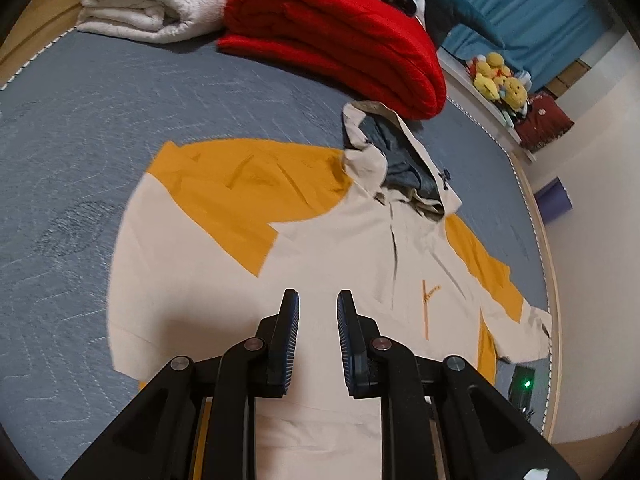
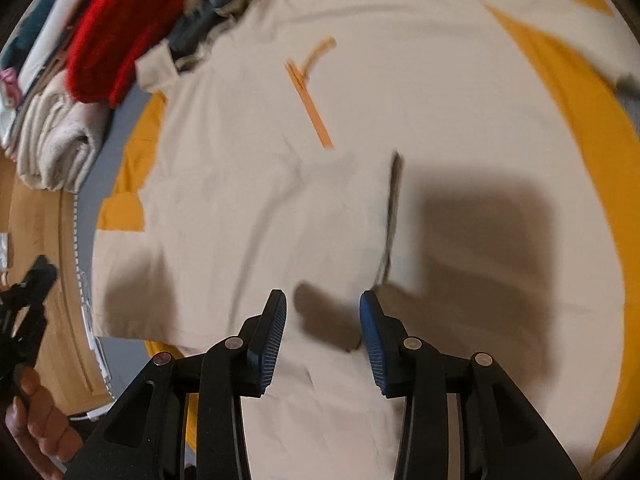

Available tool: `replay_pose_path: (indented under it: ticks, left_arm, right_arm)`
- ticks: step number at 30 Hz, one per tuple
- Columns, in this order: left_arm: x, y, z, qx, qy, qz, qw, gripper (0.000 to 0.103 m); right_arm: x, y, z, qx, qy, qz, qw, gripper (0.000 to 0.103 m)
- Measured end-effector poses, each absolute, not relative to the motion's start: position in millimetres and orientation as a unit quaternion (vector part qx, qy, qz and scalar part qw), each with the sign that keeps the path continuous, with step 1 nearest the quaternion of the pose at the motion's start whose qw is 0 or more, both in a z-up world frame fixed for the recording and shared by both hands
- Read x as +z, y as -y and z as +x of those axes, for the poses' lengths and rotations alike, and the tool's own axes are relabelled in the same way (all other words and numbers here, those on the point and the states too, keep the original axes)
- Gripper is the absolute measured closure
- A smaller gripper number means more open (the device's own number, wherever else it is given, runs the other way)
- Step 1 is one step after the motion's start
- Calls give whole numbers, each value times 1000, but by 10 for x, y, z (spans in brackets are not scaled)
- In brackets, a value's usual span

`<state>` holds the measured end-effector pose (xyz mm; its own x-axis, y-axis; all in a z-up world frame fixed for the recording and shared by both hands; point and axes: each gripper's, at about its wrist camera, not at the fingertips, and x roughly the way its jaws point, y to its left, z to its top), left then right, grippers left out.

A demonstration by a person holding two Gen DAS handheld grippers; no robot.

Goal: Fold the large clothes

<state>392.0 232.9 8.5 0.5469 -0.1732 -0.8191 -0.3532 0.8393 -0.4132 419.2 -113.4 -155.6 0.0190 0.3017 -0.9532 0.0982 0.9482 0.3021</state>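
A large cream and mustard-yellow hooded jacket (image 1: 312,248) lies spread flat, front up, on a blue-grey quilted bed (image 1: 80,160). Its hood (image 1: 400,160) points toward the far side. An orange logo (image 1: 428,300) marks the chest. My left gripper (image 1: 318,300) is open and empty, hovering over the jacket's lower body. In the right wrist view the jacket (image 2: 320,160) fills the frame, and my right gripper (image 2: 323,304) is open and empty just above its front. The left gripper (image 2: 28,300) and the hand holding it show at the left edge there.
A folded red blanket (image 1: 340,40) and a folded white blanket (image 1: 140,4) lie at the bed's far side, close to the hood. Yellow plush toys (image 1: 496,76) sit on a shelf at right. A black device with a green light (image 1: 524,384) lies by the bed edge.
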Motion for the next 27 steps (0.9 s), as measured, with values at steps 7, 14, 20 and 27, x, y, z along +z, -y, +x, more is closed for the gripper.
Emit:
replay_pose_path:
  ticks: [7,14,20,27]
  left_arm:
    - [131,-2439,3886,76,-464,-269,840,86]
    - [207,-2603,3861,107,-445,-259,850,86]
    - [212,-2716,3856,117,-436,-261,853,86]
    - [-103,-2568,3997,87,-478,-247,838,86]
  right_arm:
    - [-1610,1151,4139,48,-702,139,696,65]
    - [-1233,1064,4212,98,-643,151,745,100]
    - [-282,1224,4444,131,-501,98,850,101]
    - [-120,1795,4849,56,-481,60,873,101]
